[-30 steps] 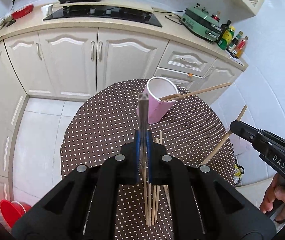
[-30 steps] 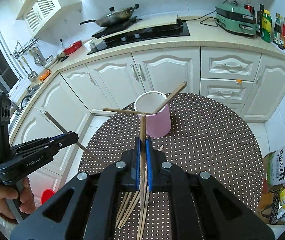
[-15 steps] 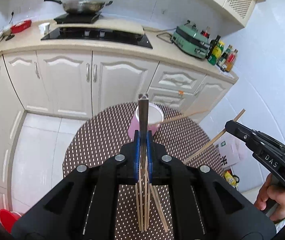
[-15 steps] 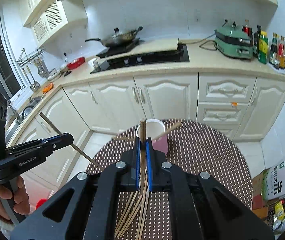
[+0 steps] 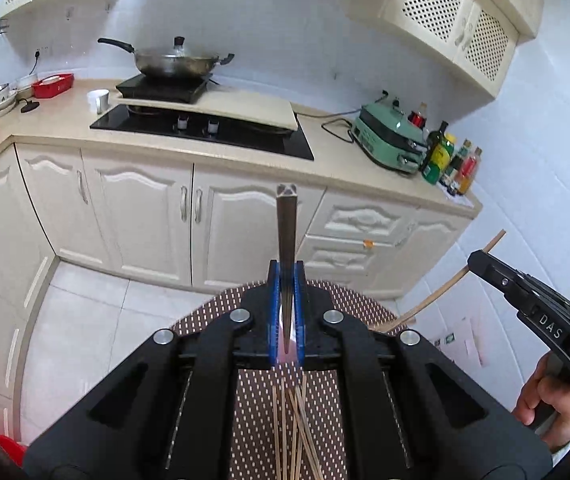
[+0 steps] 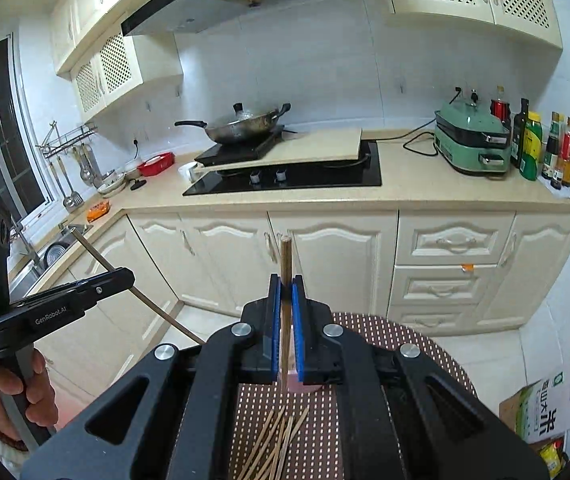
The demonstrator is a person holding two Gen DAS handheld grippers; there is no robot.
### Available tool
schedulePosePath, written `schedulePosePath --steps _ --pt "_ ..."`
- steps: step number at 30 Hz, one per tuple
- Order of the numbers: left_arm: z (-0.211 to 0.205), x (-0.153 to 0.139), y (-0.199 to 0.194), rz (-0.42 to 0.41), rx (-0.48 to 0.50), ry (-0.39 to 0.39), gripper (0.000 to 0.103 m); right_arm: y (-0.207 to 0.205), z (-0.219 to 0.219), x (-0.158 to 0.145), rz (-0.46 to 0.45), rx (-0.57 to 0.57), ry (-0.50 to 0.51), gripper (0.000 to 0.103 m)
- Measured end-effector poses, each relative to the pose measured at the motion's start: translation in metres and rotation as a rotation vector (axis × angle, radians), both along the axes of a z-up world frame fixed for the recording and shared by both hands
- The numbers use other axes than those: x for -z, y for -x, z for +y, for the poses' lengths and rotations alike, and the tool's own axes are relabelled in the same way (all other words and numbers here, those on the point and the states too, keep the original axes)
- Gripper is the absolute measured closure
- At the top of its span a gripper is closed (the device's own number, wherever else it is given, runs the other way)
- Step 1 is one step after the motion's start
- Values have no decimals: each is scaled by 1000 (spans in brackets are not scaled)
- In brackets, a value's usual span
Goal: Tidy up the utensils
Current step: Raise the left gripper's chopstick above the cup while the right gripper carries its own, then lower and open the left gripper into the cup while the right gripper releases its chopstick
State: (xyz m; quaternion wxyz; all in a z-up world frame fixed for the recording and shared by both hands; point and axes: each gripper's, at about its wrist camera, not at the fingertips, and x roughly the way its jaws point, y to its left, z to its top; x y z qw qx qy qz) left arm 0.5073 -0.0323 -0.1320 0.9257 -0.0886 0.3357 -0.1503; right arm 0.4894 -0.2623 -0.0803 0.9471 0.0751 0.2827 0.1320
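Both grippers pinch a chopstick each: the left gripper (image 5: pixel 286 308) a dark square-ended chopstick (image 5: pixel 286 224), the right gripper (image 6: pixel 286 320) a wooden chopstick (image 6: pixel 285 264), both long axes pointing up and away. The pink cup (image 6: pixel 299 382) sits below, just beyond the jaws on the dotted table (image 6: pixel 413 340), roughly equally near both; loose chopsticks (image 6: pixel 277 446) lie nearer.

Matt wooden chopsticks (image 6: pixel 281 446), dotted cloth tablecloth (image 6: pixel 425 344), glossy hob (image 5: pixel 205 130)
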Motion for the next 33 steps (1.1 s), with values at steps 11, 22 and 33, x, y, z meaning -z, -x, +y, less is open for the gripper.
schedulePosePath --steps 11,22,33 --pt "-19 17 -46 19 -3 33 97 -34 -2 1 -27 13 20 99" --pt "-43 66 -55 116 45 -22 97 -41 -1 29 40 9 45 99" --pt "-47 91 -47 206 87 -47 96 -37 11 63 157 -15 68 98"
